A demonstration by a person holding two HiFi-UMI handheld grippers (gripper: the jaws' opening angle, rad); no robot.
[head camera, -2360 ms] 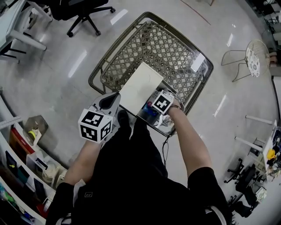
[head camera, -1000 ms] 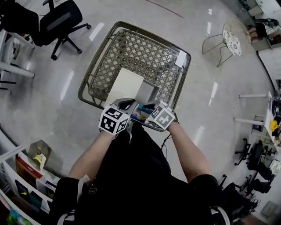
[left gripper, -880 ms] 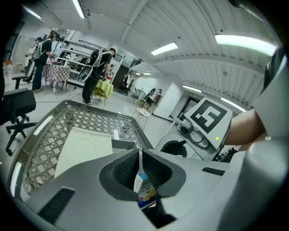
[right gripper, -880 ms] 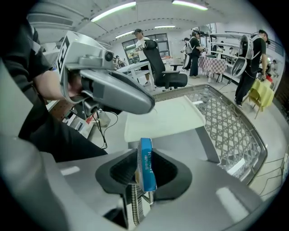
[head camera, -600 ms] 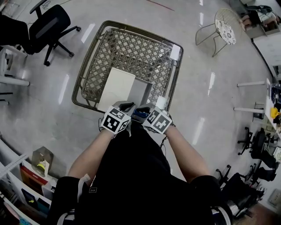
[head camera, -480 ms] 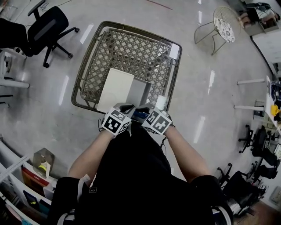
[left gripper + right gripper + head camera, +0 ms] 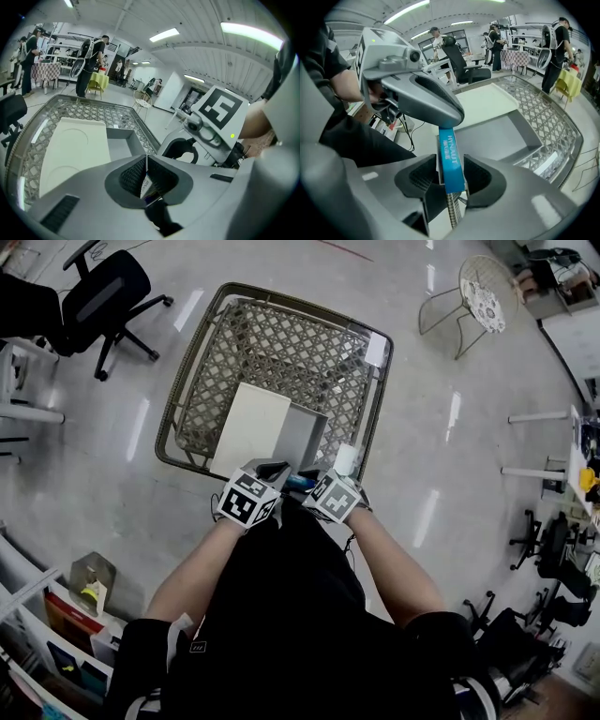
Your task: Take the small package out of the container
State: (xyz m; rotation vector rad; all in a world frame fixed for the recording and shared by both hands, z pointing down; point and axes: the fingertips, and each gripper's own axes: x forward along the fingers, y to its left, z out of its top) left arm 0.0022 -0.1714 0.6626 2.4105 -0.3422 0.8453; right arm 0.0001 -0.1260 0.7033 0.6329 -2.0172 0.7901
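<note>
Package (image 7: pixel 451 159), flat, glossy blue, is clamped in the closed left tongs (image 7: pixel 146 177); the right tongs (image 7: pixel 450 182), just opened wider, loosely straddle it with ribbed pads.

Glossy floor (image 7: pixel 450 352); small package (image 7: pixel 451 157), seemingly cardboard

blue small package (image 7: pixel 451 157), grey container (image 7: pixel 302 437), tan lattice-patterned cart (image 7: pixel 281 343).

Head view steeply down from above; both gripper views close, converging across the wire cart (image 7: pixel 291 343).
</note>
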